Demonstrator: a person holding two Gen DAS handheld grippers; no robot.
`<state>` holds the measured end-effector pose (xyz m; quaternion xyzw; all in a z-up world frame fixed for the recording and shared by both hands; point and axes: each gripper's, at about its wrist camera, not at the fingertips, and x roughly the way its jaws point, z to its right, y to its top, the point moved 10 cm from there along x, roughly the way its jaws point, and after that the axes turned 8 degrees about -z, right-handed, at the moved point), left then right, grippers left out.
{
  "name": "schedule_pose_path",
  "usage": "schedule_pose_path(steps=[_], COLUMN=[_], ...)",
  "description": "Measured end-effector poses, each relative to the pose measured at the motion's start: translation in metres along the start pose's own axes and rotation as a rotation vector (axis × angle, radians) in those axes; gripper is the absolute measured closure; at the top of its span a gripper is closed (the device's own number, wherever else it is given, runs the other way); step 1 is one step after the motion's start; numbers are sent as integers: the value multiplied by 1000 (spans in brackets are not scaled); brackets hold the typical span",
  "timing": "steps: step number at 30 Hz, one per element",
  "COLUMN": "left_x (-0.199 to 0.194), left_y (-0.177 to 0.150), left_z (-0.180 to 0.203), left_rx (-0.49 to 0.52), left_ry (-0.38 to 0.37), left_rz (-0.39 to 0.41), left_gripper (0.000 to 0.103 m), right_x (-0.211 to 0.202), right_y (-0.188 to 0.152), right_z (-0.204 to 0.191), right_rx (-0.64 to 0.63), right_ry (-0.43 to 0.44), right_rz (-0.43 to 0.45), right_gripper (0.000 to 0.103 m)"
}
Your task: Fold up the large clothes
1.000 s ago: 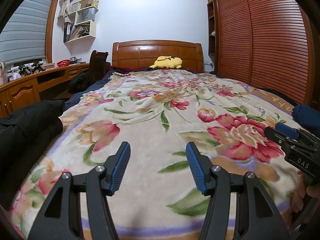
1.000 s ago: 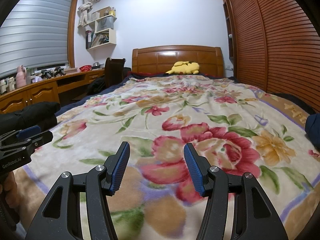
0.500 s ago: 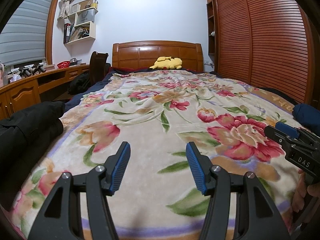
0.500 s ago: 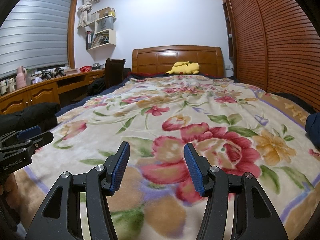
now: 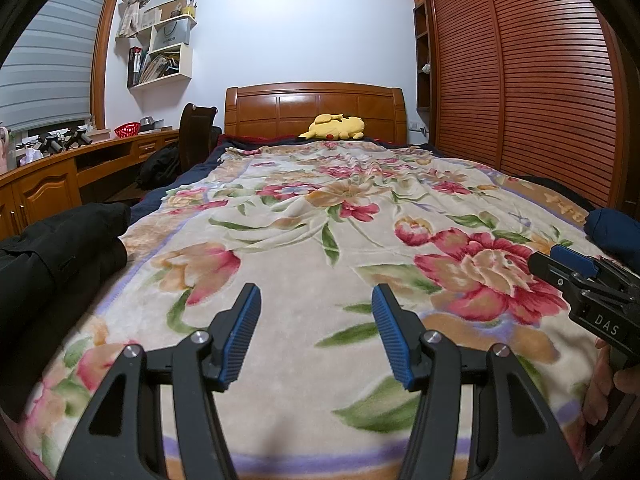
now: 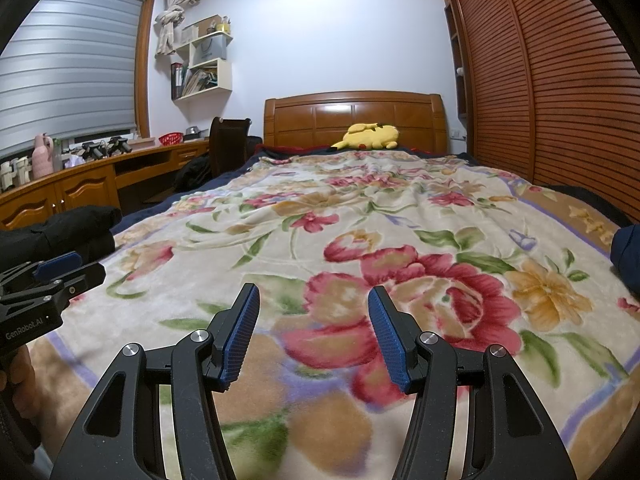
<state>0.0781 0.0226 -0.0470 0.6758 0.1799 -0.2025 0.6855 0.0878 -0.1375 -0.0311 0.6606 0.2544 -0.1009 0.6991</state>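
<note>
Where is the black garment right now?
The black garment lies at the bed's left edge in both views, beside the floral blanket, just left of the left hand-held gripper.

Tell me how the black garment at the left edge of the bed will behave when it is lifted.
The black garment lies in soft, thick folds, so it will probably sag and unfold. It looks bulky, perhaps rather heavy. One hold may leave much of it hanging.

Black clothes [image 5: 60, 248] lie left on the blanket [image 5: 320, 240], plush toy [image 5: 334, 127] behind.

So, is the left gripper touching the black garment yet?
Apart. Left wrist view: the left gripper sits open over the blanket, black garment off to its left.
</note>
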Motion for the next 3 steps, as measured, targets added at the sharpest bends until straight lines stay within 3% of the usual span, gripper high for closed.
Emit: schedule_pose_path(steps=[3], left_x=[0], left_y=[0], left_z=[0], left_rx=[1], left_ry=[0], left_rz=[1], left_gripper=[46], right_x=[0], right_y=[0], right_z=[0], right_rx=[0], right_ry=[1], right_rz=[0], right_gripper=[45])
